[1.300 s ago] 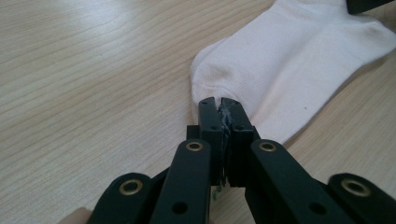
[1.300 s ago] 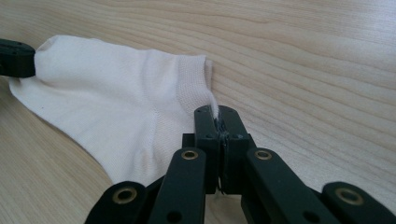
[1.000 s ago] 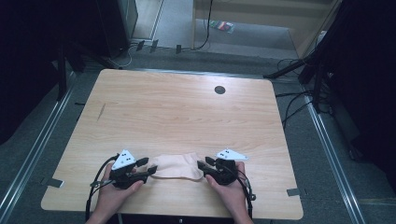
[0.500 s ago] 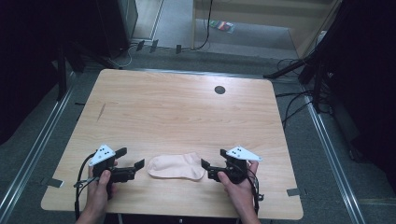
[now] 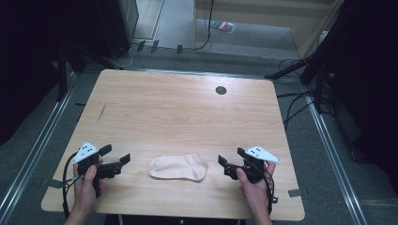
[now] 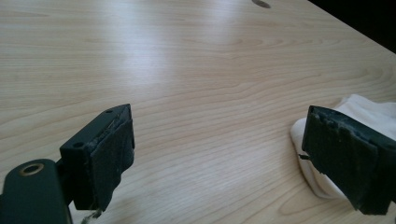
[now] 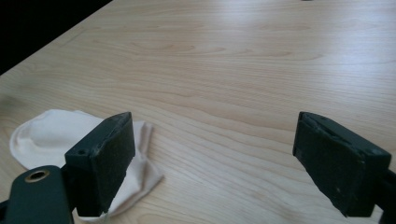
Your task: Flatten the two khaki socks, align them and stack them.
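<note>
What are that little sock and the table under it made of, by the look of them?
The sock looks like soft knit fabric, pale peach and matte: it lies limp and flat, with folded edges. The table looks like light wood or wood-look laminate, since grain lines run across a smooth top with a mild sheen. Which of the two, I cannot tell.

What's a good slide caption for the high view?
Pale pink sock lying flat on the wooden table, between the open left gripper and open right gripper, touching neither.
</note>
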